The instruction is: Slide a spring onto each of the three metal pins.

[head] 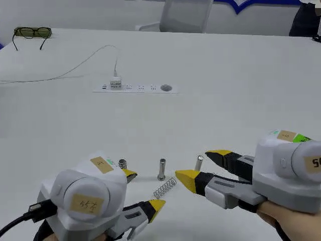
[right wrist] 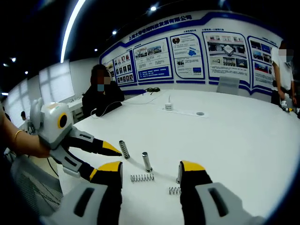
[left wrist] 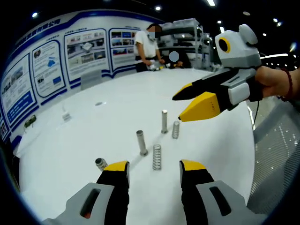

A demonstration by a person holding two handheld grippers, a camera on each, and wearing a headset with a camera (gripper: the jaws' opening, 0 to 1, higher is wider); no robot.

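Observation:
Three metal pins stand in a row on the white table (head: 210, 100): left pin (head: 122, 163), middle pin (head: 162, 169), right pin (head: 199, 162). In the right gripper view the left pin (right wrist: 124, 149) looks wrapped in a spring, while the middle pin (right wrist: 146, 161) is bare. A loose spring (head: 164, 188) lies in front of the middle pin, between both grippers. A second loose spring (right wrist: 174, 190) lies by the right pin (right wrist: 178, 173). My left gripper (head: 142, 190) is open, facing the loose spring (left wrist: 156, 157). My right gripper (head: 203, 165) is open just over the right pin.
A flush power strip (head: 134, 88) with a white plug and cable sits mid-table. Dark glasses (head: 32, 32) lie at the far left. A grey chair (head: 185, 15) stands behind the table. People stand and sit beyond the table's edges (left wrist: 147, 42).

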